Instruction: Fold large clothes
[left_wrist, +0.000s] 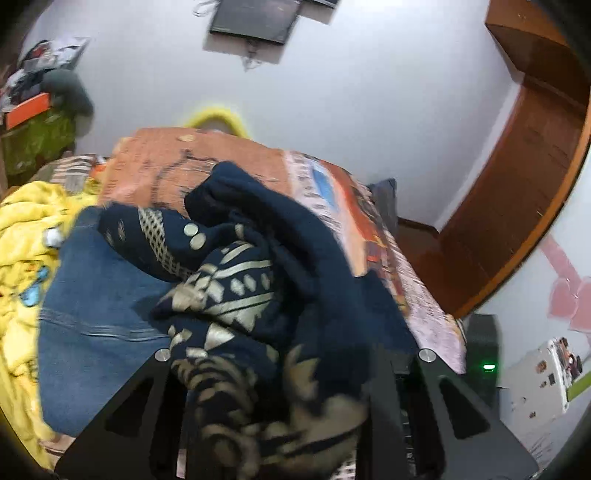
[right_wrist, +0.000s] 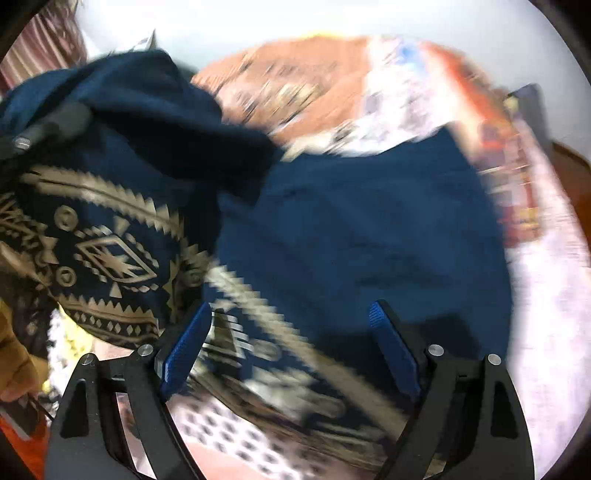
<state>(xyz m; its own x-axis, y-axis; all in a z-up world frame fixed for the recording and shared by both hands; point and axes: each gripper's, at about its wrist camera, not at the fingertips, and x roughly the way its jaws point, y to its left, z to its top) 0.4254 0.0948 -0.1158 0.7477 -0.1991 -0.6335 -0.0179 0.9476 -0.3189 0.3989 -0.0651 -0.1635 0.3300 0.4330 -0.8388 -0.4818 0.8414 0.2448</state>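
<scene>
Left wrist view: the left hand-held gripper (left_wrist: 280, 398) is clamped on bunched navy patterned garment (left_wrist: 236, 280), with jeans (left_wrist: 96, 317) beyond on the bed (left_wrist: 229, 162). The right hand-held gripper (right_wrist: 291, 354) gapes wide above the same cloth, holding nothing.

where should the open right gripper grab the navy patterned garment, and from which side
Probably the patterned hem band of the navy garment, between the open right gripper pads, coming down from above. The left gripper already holds a bunched part.
</scene>
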